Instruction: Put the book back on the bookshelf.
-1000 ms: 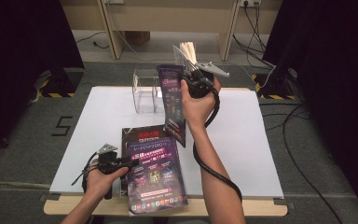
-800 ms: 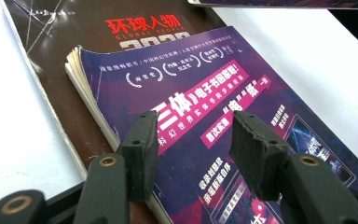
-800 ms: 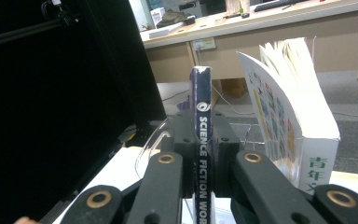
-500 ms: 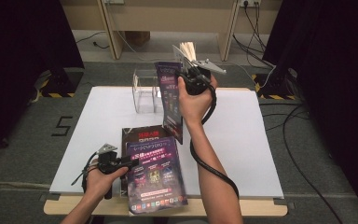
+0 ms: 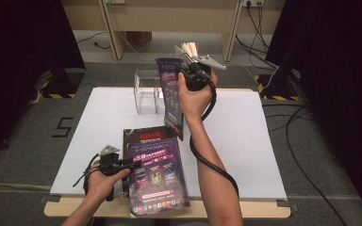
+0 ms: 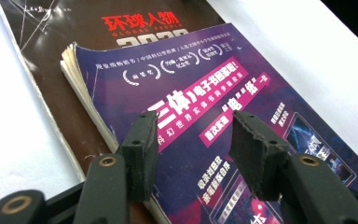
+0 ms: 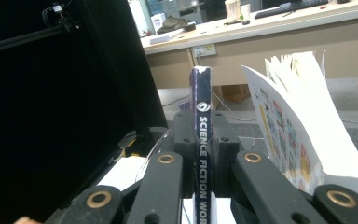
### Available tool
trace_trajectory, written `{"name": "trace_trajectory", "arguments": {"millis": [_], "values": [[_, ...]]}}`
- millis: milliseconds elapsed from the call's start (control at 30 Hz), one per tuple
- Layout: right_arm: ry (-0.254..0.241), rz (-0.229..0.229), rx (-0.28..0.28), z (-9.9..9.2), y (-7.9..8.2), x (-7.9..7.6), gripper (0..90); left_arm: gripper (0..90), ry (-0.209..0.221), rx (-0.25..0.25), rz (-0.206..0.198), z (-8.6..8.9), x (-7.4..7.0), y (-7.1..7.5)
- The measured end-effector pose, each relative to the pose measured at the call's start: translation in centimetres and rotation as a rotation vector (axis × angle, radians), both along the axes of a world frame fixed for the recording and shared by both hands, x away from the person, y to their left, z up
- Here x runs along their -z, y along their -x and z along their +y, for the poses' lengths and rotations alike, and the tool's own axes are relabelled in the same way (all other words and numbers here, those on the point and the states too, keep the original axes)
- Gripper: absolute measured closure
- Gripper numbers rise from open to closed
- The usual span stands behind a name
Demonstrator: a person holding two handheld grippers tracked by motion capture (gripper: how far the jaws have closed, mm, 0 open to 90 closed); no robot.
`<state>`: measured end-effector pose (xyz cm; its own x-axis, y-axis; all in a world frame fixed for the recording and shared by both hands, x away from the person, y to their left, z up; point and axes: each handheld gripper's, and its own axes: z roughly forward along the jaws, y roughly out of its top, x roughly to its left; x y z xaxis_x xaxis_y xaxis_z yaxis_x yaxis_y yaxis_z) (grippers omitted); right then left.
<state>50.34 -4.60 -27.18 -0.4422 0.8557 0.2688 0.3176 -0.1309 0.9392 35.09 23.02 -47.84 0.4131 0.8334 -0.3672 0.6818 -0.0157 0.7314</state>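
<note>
Purple-covered and thin, the magazine (image 5: 170, 96) hangs upright in the right gripper (image 5: 194, 75), whose jaws are clamped on its spine (image 7: 201, 135), long axis running top to bottom. It is lifted off the surface (image 5: 245, 127), just in front of and to the right of the clear acrylic holder (image 5: 147, 92), which stands at the far edge. Getting it into that holder would, I judge, turn on keeping the spine vertical and carrying it a little left and away from the person. Nearer the person than the holder, the left gripper (image 5: 122, 165) rests with its jaws parted over the purple book (image 6: 205, 107), not pressing it.
</note>
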Motion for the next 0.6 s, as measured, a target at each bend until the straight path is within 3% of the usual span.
{"name": "trace_trajectory", "arguments": {"millis": [600], "values": [[0.008,-0.016,0.024,1.8,-2.5,0.1,84.5,51.1,0.004,-0.001,0.004,0.1,0.1,0.0]]}}
